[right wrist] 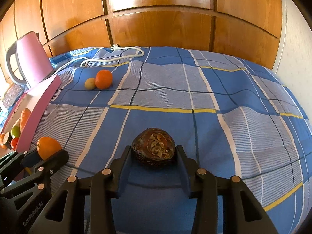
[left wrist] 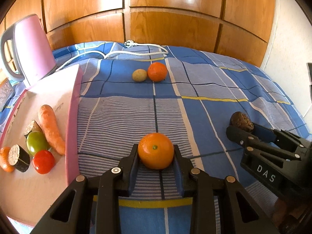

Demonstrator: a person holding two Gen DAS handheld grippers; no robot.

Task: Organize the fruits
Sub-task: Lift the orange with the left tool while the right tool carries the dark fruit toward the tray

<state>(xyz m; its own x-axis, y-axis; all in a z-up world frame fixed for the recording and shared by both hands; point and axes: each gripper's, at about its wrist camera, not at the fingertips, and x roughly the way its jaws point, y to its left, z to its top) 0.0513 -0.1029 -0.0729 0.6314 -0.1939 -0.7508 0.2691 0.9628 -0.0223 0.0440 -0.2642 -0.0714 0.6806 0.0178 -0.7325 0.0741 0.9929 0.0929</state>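
My left gripper (left wrist: 155, 148) is shut on an orange (left wrist: 156, 153) low over the blue checked bedcover (left wrist: 195, 81). To its right, my right gripper (right wrist: 153, 148) has its pads against both sides of a dark brown, shrivelled fruit (right wrist: 154, 152) on the cover. That fruit (left wrist: 241, 121) and the right gripper (left wrist: 243, 129) also show in the left wrist view. A second orange (left wrist: 157, 71) and a small tan round fruit (left wrist: 139, 75) lie touching further back. At the left, a pink-sided box (left wrist: 73, 107) holds a carrot (left wrist: 50, 126), a green tomato (left wrist: 36, 142), a red tomato (left wrist: 43, 161) and dark cut pieces.
A pink kettle (left wrist: 31, 44) stands behind the box. A white power cable with its plug (left wrist: 136, 51) lies along the far edge of the cover. Wooden cupboard doors (left wrist: 175, 25) close off the back. The cover drops away at the right.
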